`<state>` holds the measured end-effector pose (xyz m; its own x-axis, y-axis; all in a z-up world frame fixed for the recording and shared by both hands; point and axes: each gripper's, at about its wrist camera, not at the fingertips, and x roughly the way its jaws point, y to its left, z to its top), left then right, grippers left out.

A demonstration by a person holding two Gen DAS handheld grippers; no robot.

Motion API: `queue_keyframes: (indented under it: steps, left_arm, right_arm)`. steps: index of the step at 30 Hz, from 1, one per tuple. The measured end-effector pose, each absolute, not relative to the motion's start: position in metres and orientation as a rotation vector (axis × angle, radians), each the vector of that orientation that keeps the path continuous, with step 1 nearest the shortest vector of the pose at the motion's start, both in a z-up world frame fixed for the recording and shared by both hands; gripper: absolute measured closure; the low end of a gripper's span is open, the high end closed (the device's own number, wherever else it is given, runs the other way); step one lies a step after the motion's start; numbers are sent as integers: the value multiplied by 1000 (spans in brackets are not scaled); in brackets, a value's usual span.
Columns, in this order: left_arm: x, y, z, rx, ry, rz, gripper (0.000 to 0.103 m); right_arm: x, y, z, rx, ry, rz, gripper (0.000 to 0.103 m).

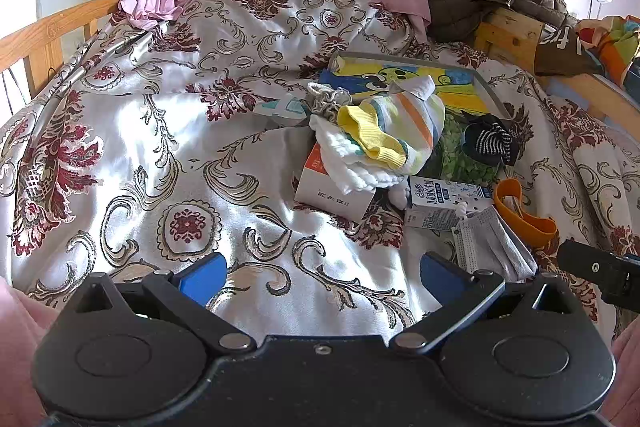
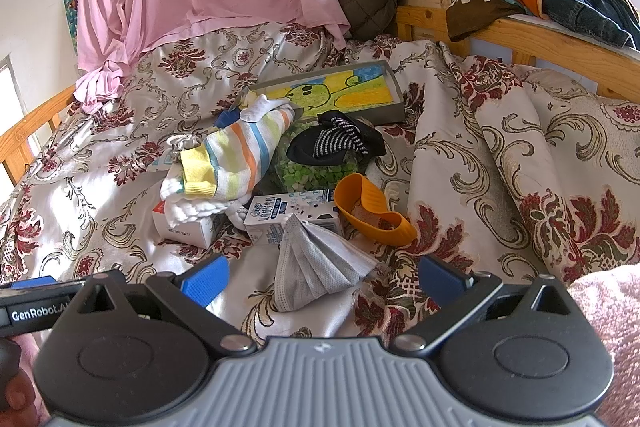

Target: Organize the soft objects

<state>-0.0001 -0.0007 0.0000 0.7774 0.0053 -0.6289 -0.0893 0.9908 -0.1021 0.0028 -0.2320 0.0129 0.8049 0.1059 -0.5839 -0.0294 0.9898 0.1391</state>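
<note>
Soft items, unsorted: striped sock, black sock and grey face mask heaped among cartons on the bed beside shallow tray; left tongs and right tongs both agape, empty, poised to select.

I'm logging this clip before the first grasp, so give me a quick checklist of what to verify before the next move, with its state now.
1. Left gripper open and empty: ok.
2. Right gripper open and empty: ok.
3. Grey face mask lies right ahead of the right gripper, between its fingers' line, nothing on top: ok.
4. Striped sock free to lift: not ok, it lies piled on the white cloth and a small box.
5. Black striped sock unobstructed on the green bag: ok.
6. Tray has bare room for soft items: ok.
</note>
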Motion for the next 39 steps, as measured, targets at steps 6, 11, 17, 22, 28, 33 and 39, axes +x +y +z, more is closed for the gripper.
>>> queue_keyframes:
  steps: [6,11,17,22,28,33,39]
  left_arm:
    - [-1,-3,3,-108,661,22,1]
    - [10,-13,4,-107,672,-64,1]
    - [40,-41,-1,-103,691,-203,1]
    - [74,-67,-11,-102,717,-300,1]
    - [108,-87,-31,-133,769,-403,1]
    - [125,-97,-48,-155,807,-449,1]
    - [138,-100,-67,-216,852,-477,1]
  right_arm:
    - [16,-243,20,177,656,96,0]
    - [47,-262,36,154,655,96,0]
    - [105,-284,42,116,756,87,0]
    - [143,-292,25,83,864,75,0]
    - [174,-290,-2,95,970,106,0]
    - [191,-282,-20,36,1012,107,0]
    - [198,-278,-35,29,1072,140,6]
